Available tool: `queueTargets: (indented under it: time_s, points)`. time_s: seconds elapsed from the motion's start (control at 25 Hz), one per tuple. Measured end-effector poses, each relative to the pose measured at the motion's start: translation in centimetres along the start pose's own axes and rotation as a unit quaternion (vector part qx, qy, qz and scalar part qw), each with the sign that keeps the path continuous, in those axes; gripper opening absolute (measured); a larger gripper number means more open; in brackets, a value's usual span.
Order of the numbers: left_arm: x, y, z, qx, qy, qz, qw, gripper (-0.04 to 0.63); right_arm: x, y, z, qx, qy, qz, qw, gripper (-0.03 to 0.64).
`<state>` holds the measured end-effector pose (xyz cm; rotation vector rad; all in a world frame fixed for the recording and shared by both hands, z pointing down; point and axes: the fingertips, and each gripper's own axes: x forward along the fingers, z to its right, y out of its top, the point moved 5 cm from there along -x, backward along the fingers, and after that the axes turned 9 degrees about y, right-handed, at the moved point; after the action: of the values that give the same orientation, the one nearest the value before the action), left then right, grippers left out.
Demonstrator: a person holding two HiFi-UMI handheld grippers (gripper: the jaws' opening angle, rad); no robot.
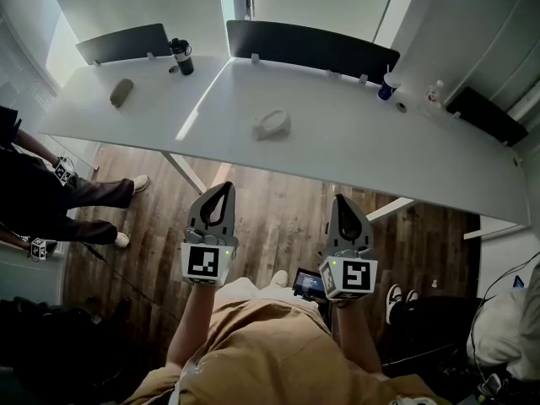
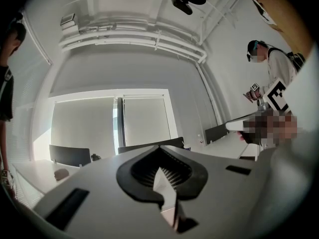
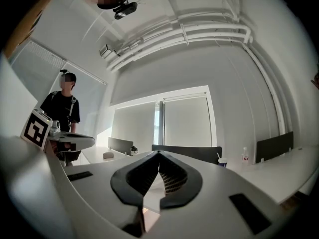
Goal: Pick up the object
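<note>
A pale, rounded object [image 1: 272, 125] lies on the white table [image 1: 337, 150] near its middle. Both grippers hang over the wooden floor, short of the table's near edge and pointing toward it. My left gripper [image 1: 224, 186] is below and left of the object, and its jaws meet at the tip with nothing between them [image 2: 158, 148]. My right gripper [image 1: 342, 199] is below and right of the object. It too is shut and empty [image 3: 159, 154]. The object is hidden behind the jaws in both gripper views.
A second white table [image 1: 101, 112] on the left carries a grey lump [image 1: 121, 92] and a black mug [image 1: 181, 56]. A blue cup [image 1: 386, 86] and a small bottle [image 1: 434, 93] stand at the far right. Dark screens [image 1: 312, 47] line the far edge. Another person [image 1: 76, 194] stands at left.
</note>
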<state>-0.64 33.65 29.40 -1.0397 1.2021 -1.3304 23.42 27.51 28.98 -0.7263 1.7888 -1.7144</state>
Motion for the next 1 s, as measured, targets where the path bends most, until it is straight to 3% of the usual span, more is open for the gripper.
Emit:
queueTargets:
  time_s: [0.44, 0.6, 1.0]
  points:
    - [6.0, -1.6, -1.5, 0.000, -0.022, -0.008, 0.9997, 0.006, 5.2, -1.6, 1.6, 0.009, -0.017, -0.017, 1.000, 0.009]
    - [9.8, -2.4, -3.3, 0.000, -0.049, 0.000, 0.9988, 0.006, 8.8, -1.7, 2.1, 0.007, -0.038, -0.012, 0.999, 0.009]
    - [17.8, -4.4, -7.9, -0.020, -0.061, -0.011, 0.9979, 0.006, 17.1, -2.8, 2.5, 0.022, -0.057, -0.027, 0.998, 0.009]
